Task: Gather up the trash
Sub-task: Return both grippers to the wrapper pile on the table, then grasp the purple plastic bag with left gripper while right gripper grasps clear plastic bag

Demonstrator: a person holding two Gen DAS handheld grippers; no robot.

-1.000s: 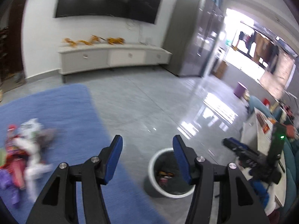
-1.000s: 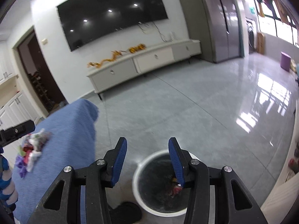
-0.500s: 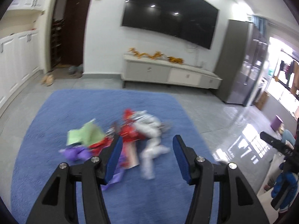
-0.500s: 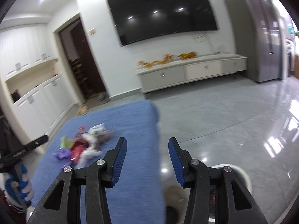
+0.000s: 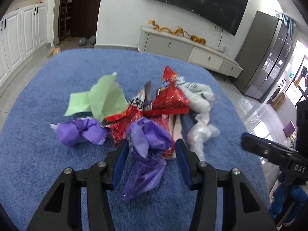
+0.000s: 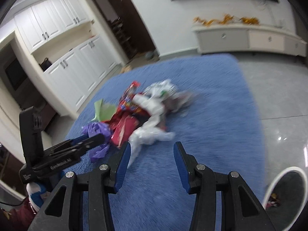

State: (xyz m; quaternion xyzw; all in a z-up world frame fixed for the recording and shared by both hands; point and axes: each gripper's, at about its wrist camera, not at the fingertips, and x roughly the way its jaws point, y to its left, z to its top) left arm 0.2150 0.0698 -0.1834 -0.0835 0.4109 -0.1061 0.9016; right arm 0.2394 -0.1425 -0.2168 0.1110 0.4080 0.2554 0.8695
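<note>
A pile of trash lies on the blue rug [image 5: 38,154]: a purple plastic wrapper [image 5: 148,150], a second purple wad [image 5: 79,131], green paper [image 5: 102,100], red snack bags [image 5: 169,100] and white plastic [image 5: 200,115]. My left gripper [image 5: 151,150] is open, its jaws on either side of the purple plastic wrapper. My right gripper [image 6: 152,154] is open and empty, just short of the white plastic [image 6: 152,134]. The white-rimmed trash bin [image 6: 284,194] sits at the lower right of the right wrist view. The left gripper [image 6: 92,139] also shows there.
The rug [image 6: 211,115] lies on a glossy grey tile floor [image 6: 284,96]. A low white TV cabinet [image 5: 188,50] and a TV [image 5: 194,2] are on the far wall. White cupboards [image 6: 73,69] stand at the left. A grey fridge [image 5: 265,57] stands at the right.
Both grippers swung away from the bin to the trash pile on the rug and came closer to it. The left gripper's jaws now flank the purple wrapper. Both stay open.
</note>
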